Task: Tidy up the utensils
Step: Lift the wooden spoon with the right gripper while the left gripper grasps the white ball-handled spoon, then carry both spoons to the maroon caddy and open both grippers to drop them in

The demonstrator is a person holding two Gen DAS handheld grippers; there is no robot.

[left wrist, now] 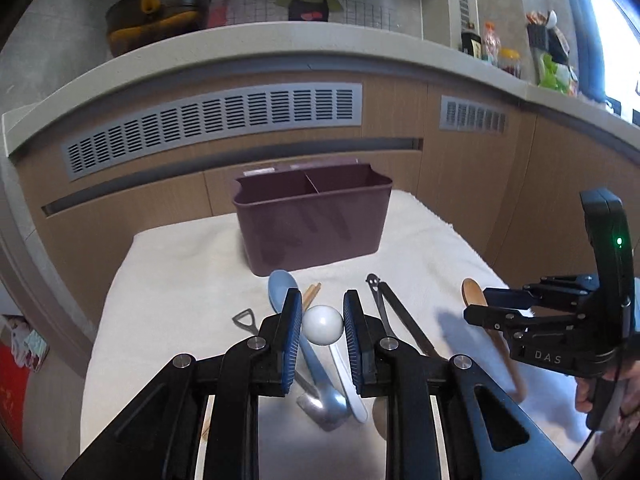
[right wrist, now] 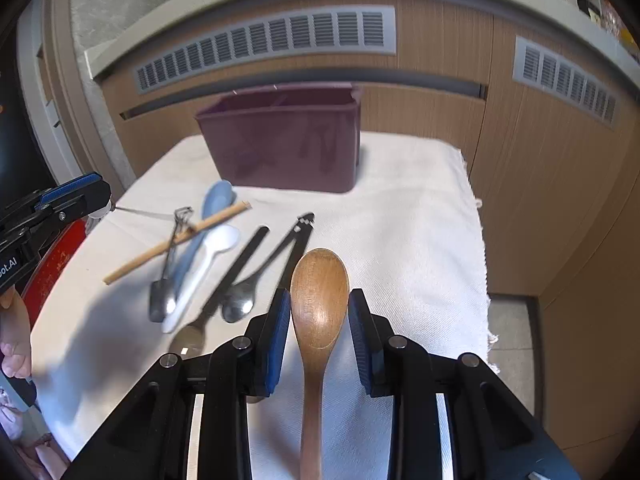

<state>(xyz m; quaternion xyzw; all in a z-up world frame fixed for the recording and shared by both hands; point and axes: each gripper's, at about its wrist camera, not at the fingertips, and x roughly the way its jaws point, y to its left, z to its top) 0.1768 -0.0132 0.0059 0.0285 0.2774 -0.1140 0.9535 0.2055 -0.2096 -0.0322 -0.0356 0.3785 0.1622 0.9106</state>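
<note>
**Slip risk on both grips, left contact unclear**

Right gripper (right wrist: 319,304) is clamped on the wooden spoon (right wrist: 320,276) near the bowl. The long handle trails to 6 o'clock, out of frame, so it may pivot or slide.
Left gripper (left wrist: 322,312) has narrow jaws with the white spoon (left wrist: 322,325) bowl between the pads. Can't tell if it's pinched or lying below on the cloth (left wrist: 180,280). The round bowl could squirt out.
The bin (left wrist: 312,232) is at 12 o'clock, well apart, interior mostly hidden.
</note>
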